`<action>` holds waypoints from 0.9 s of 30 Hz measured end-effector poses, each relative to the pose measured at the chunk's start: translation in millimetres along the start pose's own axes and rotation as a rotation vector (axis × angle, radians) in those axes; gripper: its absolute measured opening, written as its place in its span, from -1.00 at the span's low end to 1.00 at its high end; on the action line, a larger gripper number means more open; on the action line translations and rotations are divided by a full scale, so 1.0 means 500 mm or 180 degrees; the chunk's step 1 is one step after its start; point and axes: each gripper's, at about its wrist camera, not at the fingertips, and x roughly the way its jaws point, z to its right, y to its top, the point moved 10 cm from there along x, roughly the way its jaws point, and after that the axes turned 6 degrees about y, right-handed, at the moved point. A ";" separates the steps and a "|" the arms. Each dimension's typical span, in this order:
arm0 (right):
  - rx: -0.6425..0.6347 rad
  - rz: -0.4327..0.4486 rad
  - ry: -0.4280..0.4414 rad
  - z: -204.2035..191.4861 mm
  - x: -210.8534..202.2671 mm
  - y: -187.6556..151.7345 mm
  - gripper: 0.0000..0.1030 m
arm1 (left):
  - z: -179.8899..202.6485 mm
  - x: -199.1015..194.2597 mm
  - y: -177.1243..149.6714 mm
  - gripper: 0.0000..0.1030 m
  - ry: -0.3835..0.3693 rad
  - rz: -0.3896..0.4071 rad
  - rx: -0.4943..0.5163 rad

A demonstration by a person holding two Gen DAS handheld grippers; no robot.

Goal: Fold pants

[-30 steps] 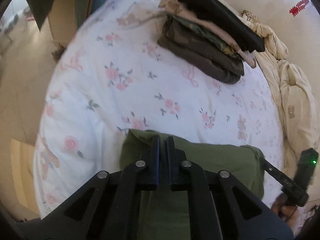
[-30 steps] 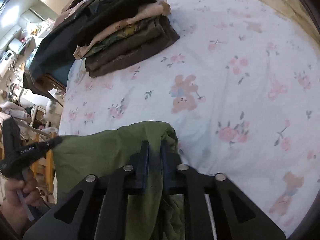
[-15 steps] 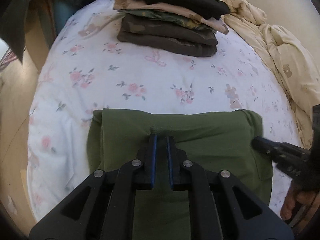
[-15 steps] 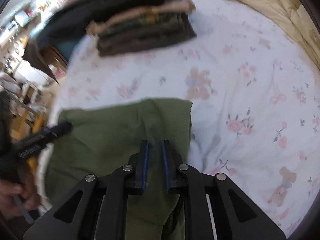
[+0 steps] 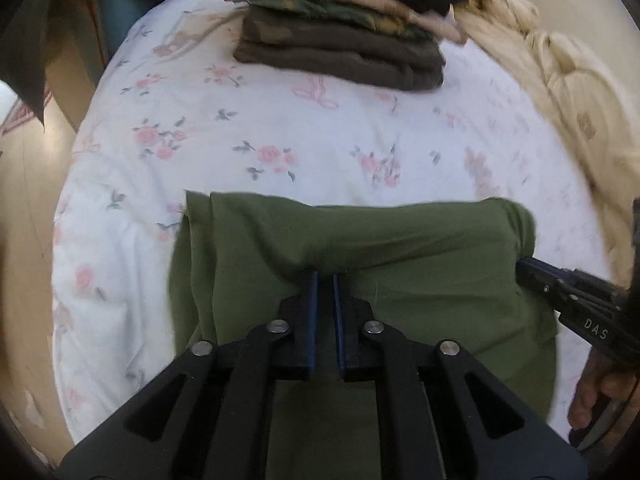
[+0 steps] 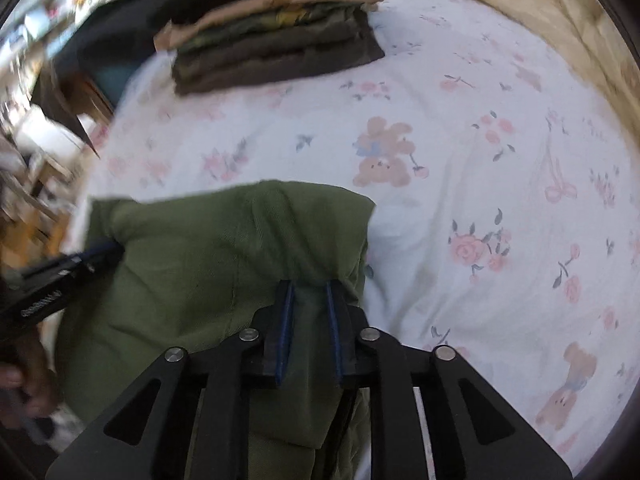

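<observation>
Left gripper [image 5: 323, 280] pitched steeply down, jaws just been opening, narrow gap, green cloth between the pads. Right gripper [image 6: 309, 286] same steep pitch, jaws also just been opening, wider gap, cloth bunched between its fingers [image 6: 285, 320]. Each gripper shows at the edge of the other's view, with a hand [image 5: 600, 392] wrapped round the handle.

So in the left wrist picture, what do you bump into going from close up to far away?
Black left gripper → folded olive-green pants → white flowered bedsheet → stack of folded dark brown, camouflage and beige clothes.
</observation>
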 end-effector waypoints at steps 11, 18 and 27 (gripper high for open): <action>-0.0090 0.0285 0.0201 -0.078 -0.077 0.018 -0.61 | -0.074 -0.028 0.040 -0.36 0.0126 0.0232 -0.0397; -0.0073 -0.0053 -0.0061 -0.036 0.022 -0.029 -0.69 | -0.115 0.067 0.027 -0.33 0.0329 -0.0141 -0.0482; -0.0015 -0.0146 0.0148 -0.026 0.019 -0.025 -0.66 | -0.137 0.023 0.020 -0.33 0.0420 -0.0088 -0.0565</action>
